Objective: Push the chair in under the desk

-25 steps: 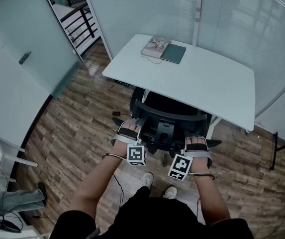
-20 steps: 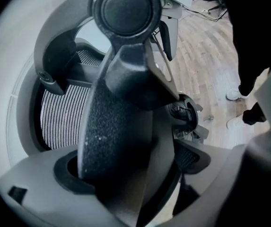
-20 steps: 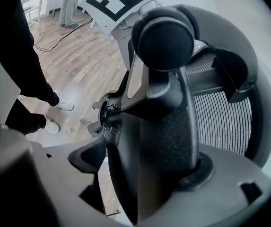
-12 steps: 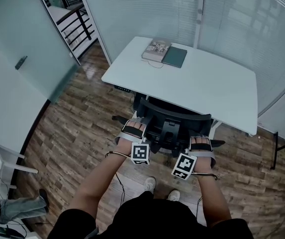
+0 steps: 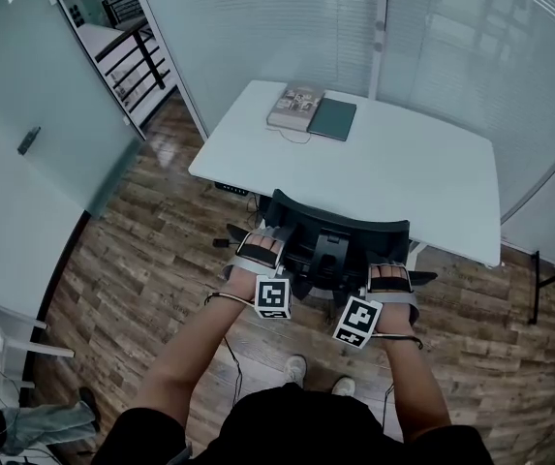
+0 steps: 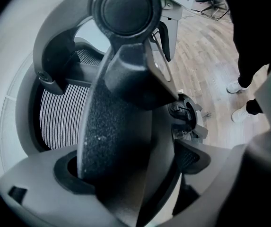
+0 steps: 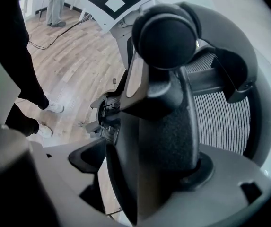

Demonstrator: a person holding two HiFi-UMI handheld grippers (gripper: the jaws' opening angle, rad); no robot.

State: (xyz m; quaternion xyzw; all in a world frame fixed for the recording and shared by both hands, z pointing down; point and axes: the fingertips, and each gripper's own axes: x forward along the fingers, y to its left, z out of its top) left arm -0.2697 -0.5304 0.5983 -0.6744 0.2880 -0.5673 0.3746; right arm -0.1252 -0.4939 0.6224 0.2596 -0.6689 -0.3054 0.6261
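The person stands at six o'clock in the head view with both bare forearms stretched ahead, roughly parallel. The gloved left hand (image 5: 256, 250) and right hand (image 5: 388, 279) sit at the two sides of the black mesh-backed office chair (image 5: 340, 232). A black-and-white marker cube rides nearest the body on each tool: left cube (image 5: 272, 298), right cube (image 5: 354, 321). The chair stands at twelve o'clock from the person. Its seat is hidden beneath the near edge of the white rectangular desk (image 5: 432, 187), and its backrest is just outside that edge. In its own view, the left gripper (image 6: 150, 141) has its black pads drawn together with no gap, the mesh back showing at nine o'clock. The right gripper (image 7: 137, 136) is likewise closed, the mesh at three o'clock. Whether either nips an edge of the frame is hard to say. A pale hardcover book (image 5: 294, 105) and a dark green notebook (image 5: 333, 119) lie side by side at the desk's eleven o'clock corner. White shoes (image 5: 296, 368) stand on the brown wood-plank floor (image 5: 141, 260).
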